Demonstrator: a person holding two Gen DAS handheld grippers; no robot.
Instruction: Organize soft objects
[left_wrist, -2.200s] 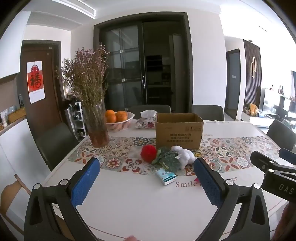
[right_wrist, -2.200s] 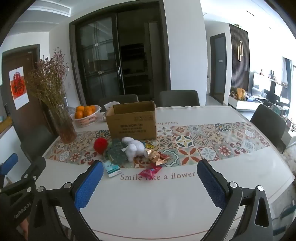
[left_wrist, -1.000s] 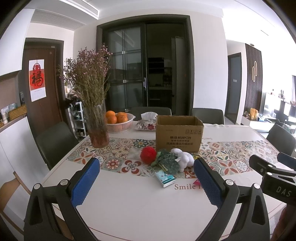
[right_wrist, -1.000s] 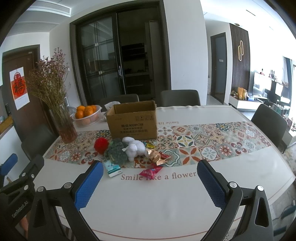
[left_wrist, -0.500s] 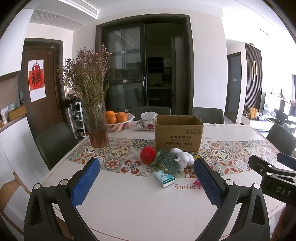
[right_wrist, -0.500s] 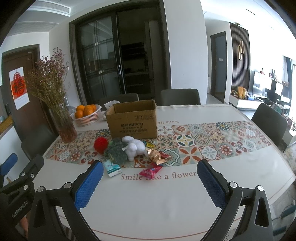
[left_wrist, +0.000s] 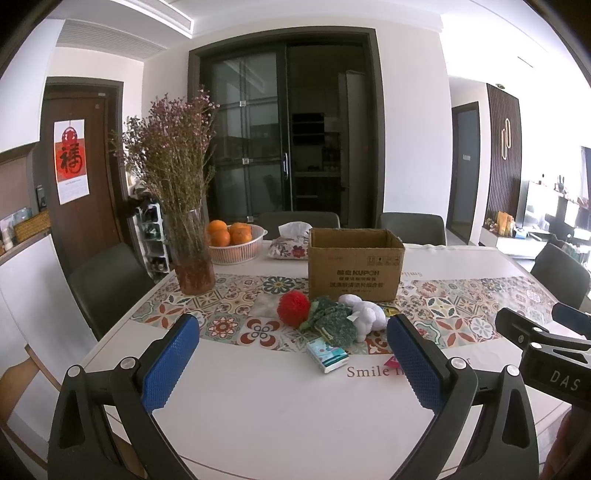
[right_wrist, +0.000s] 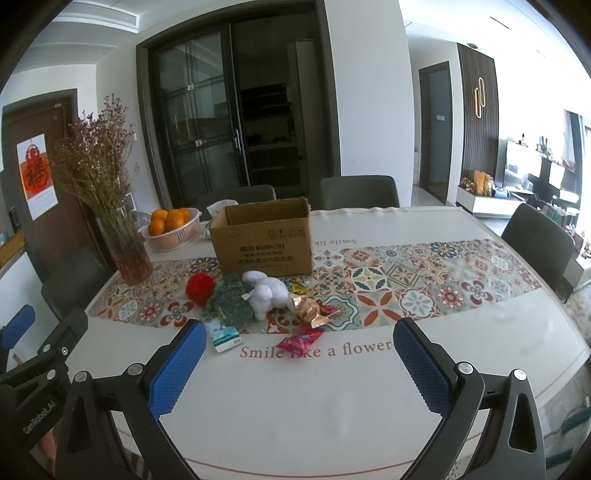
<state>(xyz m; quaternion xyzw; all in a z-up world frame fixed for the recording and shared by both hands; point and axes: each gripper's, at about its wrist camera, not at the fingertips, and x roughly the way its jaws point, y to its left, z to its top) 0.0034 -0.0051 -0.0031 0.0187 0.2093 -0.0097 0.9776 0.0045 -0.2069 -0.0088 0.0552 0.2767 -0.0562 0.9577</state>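
Observation:
A red pom-pom (left_wrist: 293, 308) (right_wrist: 200, 288), a green knitted toy (left_wrist: 331, 322) (right_wrist: 231, 301) and a white plush rabbit (left_wrist: 364, 316) (right_wrist: 267, 293) lie together in front of an open cardboard box (left_wrist: 354, 268) (right_wrist: 263, 237). A small tissue pack (left_wrist: 327, 356) (right_wrist: 222, 335) and snack wrappers (right_wrist: 309, 312) lie beside them. My left gripper (left_wrist: 291, 362) is open and empty, well short of the pile. My right gripper (right_wrist: 299, 365) is open and empty, near the table's front edge.
A glass vase of dried flowers (left_wrist: 188, 251) (right_wrist: 129, 251) stands at the left. A basket of oranges (left_wrist: 236, 240) (right_wrist: 171, 227) and a tissue bag (left_wrist: 290, 247) are behind. Chairs (right_wrist: 358, 192) surround the table (right_wrist: 295, 424). The right gripper's body (left_wrist: 546, 354) shows at the right of the left wrist view.
Both grippers have stayed open and nearly still. The left view has shifted only slightly. Nothing on the table has moved.

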